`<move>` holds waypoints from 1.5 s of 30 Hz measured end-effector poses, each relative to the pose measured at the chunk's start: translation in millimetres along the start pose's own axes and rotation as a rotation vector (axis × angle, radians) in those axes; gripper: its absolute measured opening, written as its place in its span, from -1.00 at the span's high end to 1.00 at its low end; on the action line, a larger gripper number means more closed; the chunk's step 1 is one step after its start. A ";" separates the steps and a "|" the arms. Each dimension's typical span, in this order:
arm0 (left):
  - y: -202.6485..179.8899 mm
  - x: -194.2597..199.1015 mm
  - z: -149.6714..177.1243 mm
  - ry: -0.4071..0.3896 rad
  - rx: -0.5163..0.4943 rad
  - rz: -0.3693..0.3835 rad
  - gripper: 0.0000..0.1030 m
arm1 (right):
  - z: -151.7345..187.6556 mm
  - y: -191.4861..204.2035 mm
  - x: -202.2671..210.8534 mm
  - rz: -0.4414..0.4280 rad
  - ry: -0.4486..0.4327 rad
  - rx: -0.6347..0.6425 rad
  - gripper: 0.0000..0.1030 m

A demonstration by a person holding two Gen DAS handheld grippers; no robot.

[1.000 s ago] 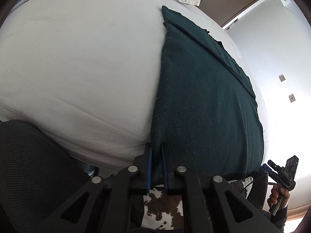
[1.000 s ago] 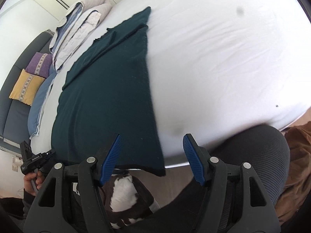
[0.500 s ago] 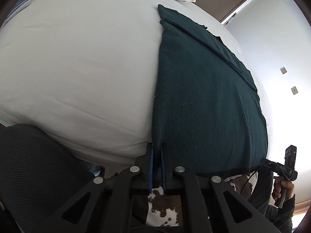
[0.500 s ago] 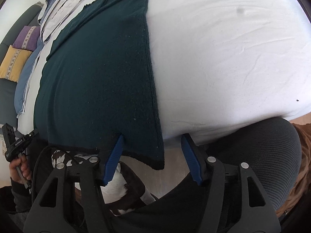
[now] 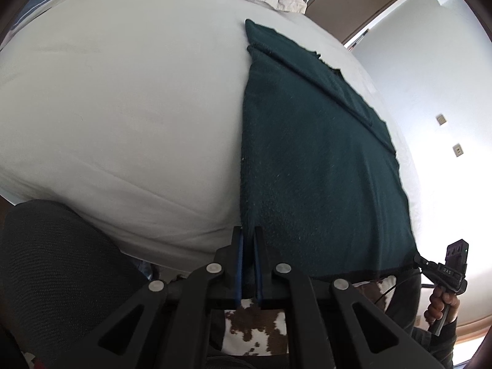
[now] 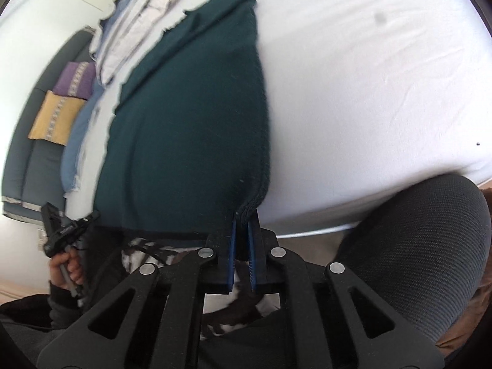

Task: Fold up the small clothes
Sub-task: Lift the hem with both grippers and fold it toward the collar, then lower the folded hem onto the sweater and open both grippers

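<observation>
Your left gripper (image 5: 248,246) has its fingers pinched tight on the near left corner of the dark green garment (image 5: 316,166), at about 6 o'clock in the left wrist view. Your right gripper (image 6: 243,224) is closing its fingers on the near right corner, where the knit edge bunches between the blue pads; let that pinch seat fully before you pull.

The garment lies flat on the bed (image 5: 123,117), its near hem hanging just over the mattress edge toward you and its far end reaching to 12 o'clock, where a sleeve or band is already turned in across the top.

To do this fold well, I judge you should lift both corners together and keep the hem taut between them, so that it stays straight. Carry it away from you toward 12 o'clock, low over the cloth, and lay the near hem square on the far edge. Watch that the thick knit does not slip from the right fingers, and keep clear of the folded bedding (image 6: 135,24) beyond.
</observation>
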State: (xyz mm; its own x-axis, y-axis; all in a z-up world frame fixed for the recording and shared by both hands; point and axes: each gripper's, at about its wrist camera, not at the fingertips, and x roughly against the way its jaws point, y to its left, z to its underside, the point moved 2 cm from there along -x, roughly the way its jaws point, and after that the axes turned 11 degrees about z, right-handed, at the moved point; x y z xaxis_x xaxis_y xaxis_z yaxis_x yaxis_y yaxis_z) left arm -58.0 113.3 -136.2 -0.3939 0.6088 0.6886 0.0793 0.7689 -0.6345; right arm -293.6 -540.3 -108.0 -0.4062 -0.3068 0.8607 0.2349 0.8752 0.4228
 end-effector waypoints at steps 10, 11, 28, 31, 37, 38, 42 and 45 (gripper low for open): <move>-23.4 39.1 -27.1 -0.135 0.054 0.204 0.87 | -41.0 33.9 40.5 -0.223 -0.168 -0.067 0.89; -25.3 41.5 -30.3 -0.144 0.054 0.211 0.87 | -46.2 36.6 42.3 -0.239 -0.179 -0.076 0.89; -46.8 25.3 -143.1 -0.225 0.095 0.340 0.87 | -172.9 73.6 43.0 -0.322 -0.316 -0.138 0.89; -49.1 14.8 -173.8 -0.235 0.103 0.361 0.87 | -204.3 76.5 35.8 -0.320 -0.337 -0.155 0.89; -49.0 -14.1 -233.2 -0.242 0.126 0.376 0.87 | -270.1 83.1 12.1 -0.286 -0.355 -0.154 0.89; -47.8 -19.0 -242.9 -0.242 0.134 0.379 0.87 | -280.3 84.8 6.7 -0.280 -0.356 -0.155 0.89; -39.8 -41.5 -277.1 -0.249 0.188 0.404 0.87 | -329.1 85.4 -21.2 -0.266 -0.364 -0.184 0.89; -31.3 -62.8 -302.8 -0.250 0.238 0.408 0.91 | -368.3 82.6 -47.7 -0.247 -0.364 -0.214 0.89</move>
State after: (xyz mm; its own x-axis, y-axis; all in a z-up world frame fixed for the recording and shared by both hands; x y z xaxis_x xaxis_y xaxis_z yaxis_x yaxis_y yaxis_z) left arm 241.5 110.2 -53.2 -0.5830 0.7615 0.2832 0.0733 0.3964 -0.9152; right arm 70.4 -591.0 -9.8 -0.7458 -0.3117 0.5887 0.2531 0.6848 0.6833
